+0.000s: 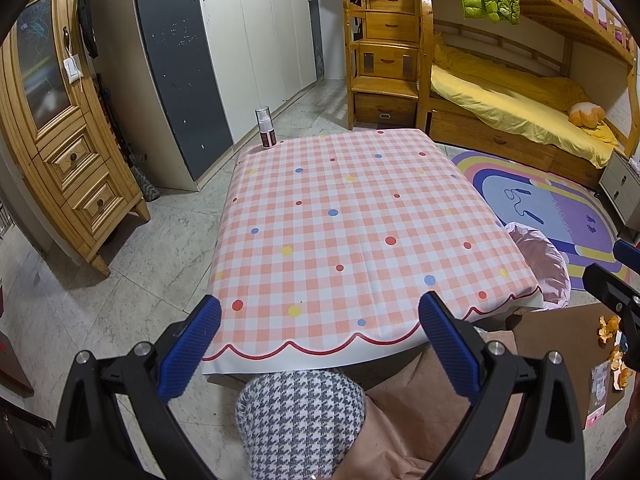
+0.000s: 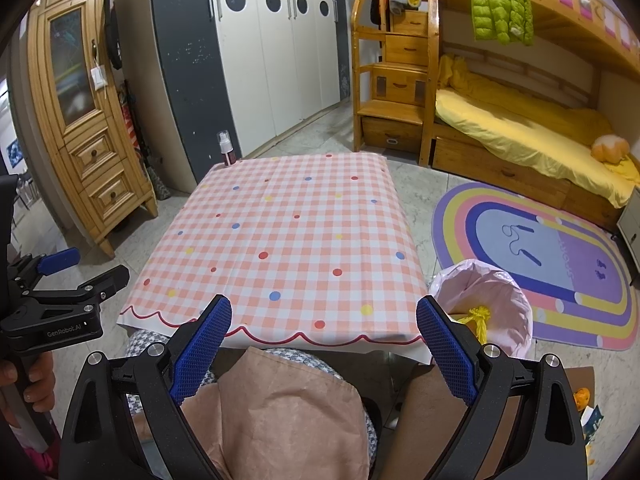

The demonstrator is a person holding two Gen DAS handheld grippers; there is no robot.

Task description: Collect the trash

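My left gripper (image 1: 320,338) is open over the near edge of the checked tablecloth (image 1: 352,220), nothing between its blue pads. My right gripper (image 2: 324,338) is open too, also at the near table edge and empty. A bin lined with a pink bag (image 2: 486,300) stands on the floor right of the table; a yellow knotted bag (image 2: 478,318) shows inside it. Orange peel pieces (image 1: 608,326) and a wrapper (image 1: 600,380) lie on a brown cardboard sheet (image 1: 560,340) at the lower right. The peel (image 2: 582,396) also shows at the edge of the right wrist view.
A small spray bottle (image 1: 266,128) stands at the table's far left corner. A person's lap in houndstooth fabric (image 1: 300,420) and a pink-brown apron (image 2: 280,408) lies below the grippers. Wooden cabinet (image 1: 68,152) left, wardrobe behind, bunk bed (image 1: 512,96) and rainbow rug (image 2: 552,256) right.
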